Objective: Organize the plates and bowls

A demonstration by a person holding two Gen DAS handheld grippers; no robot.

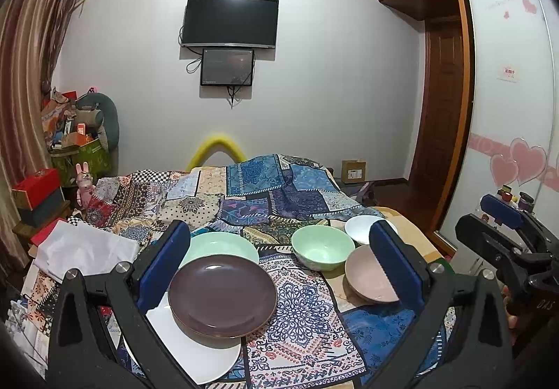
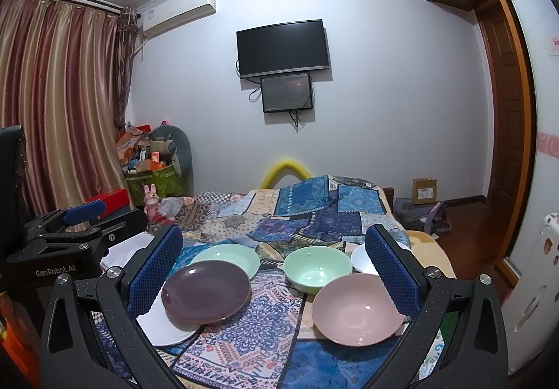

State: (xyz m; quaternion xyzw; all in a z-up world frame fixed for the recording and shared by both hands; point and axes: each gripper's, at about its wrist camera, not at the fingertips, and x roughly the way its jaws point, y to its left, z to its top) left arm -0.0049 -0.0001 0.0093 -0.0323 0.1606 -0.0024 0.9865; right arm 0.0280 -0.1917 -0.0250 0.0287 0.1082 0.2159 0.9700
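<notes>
Left tool (image 1: 279, 259) spread wide over glossy purple plate (image 1: 222, 300)

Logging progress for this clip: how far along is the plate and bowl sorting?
Barely started. The purple plate overlaps the white plate, partly stacked. Nothing is in hand: left gripper and right gripper are open and empty. The green plate, green bowl, pink bowl and white bowl sit separate.
</notes>
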